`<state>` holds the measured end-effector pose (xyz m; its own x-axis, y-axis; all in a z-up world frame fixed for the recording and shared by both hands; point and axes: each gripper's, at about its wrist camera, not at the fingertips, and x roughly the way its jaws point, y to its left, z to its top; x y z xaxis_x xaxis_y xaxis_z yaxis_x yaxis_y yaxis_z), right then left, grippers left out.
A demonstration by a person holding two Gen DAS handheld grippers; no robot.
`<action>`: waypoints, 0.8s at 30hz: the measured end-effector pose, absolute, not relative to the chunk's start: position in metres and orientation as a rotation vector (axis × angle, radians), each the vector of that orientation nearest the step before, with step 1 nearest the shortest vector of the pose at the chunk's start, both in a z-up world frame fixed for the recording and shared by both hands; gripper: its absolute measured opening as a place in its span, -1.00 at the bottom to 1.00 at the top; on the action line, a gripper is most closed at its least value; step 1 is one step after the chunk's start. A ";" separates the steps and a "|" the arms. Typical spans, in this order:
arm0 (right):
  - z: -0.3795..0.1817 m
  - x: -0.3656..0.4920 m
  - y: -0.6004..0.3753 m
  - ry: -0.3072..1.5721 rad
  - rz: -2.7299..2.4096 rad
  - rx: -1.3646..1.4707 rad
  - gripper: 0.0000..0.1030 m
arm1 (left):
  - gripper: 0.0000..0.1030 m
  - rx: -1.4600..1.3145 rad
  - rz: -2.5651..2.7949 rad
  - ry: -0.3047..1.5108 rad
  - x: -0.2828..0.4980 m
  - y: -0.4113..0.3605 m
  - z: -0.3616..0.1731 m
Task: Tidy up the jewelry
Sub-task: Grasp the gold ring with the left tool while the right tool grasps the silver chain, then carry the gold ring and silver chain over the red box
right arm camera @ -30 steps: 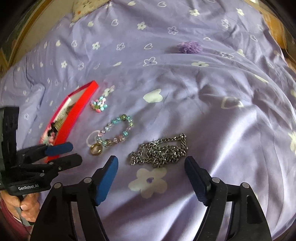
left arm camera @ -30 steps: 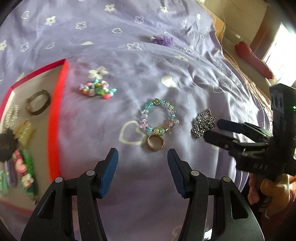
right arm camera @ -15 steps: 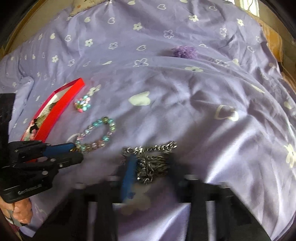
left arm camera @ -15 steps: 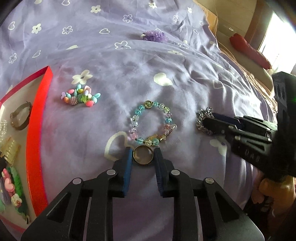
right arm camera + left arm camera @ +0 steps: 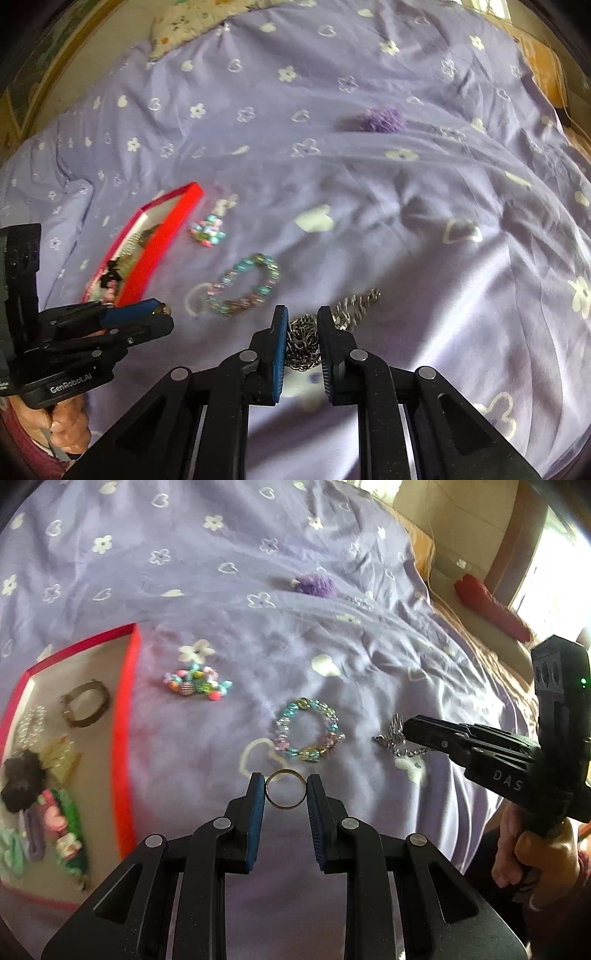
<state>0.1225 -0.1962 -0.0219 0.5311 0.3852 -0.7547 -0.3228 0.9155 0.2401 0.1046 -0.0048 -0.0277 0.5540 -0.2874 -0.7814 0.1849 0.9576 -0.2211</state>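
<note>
Red cardboard walls frame the shallow box (image 5: 125, 738) at the left edge of the left wrist view, holding a dark bangle (image 5: 85, 709), hair clips and other small pieces, some blurred. Right of the box on the bedspread lie a cluster of pastel beads (image 5: 197, 681) and, nearer the frame's middle, a beaded bracelet (image 5: 308, 729) in blue, pink and green. At lower centre the left tongs (image 5: 286, 794) are narrowed onto a thin gold ring (image 5: 286, 789), its open hoop pinched between the blue pads just below the bracelet. At the right edge, a hand grips the right tongs (image 5: 406, 729), closed on a silver chain (image 5: 391, 738) whose links trail beneath the tips. A fuzzy purple ball (image 5: 314, 585) sits further up on the lilac bedspread (image 5: 221, 590), printed with white flowers and hearts; wooden furniture and a bright window fill the upper right. In the right wrist view, the right tongs (image 5: 303, 332) at lower centre clamp the bunched chain (image 5: 304, 341), a loose end trailing up and right. The bracelet (image 5: 245, 284) lies just left of it, the beads (image 5: 208, 230) and box (image 5: 155, 247) further left, the purple ball (image 5: 380, 118) at upper right. The left tongs (image 5: 162, 312) enter from the lower left, the ring a glint at their tips.
</note>
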 end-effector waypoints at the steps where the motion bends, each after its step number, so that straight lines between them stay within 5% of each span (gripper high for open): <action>1: -0.018 0.121 -0.193 0.911 0.430 0.073 -0.69 | -0.60 -0.127 -0.274 0.937 0.101 0.000 -0.025; 24: 0.029 0.100 -0.124 0.826 0.574 0.048 -0.81 | -0.60 -0.252 -0.116 0.838 0.046 0.096 0.011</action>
<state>0.1000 -0.1243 0.0290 0.5351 0.5002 -0.6808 -0.4639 0.8475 0.2581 0.0458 0.0960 0.0114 0.6645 -0.2004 -0.7199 0.0024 0.9639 -0.2661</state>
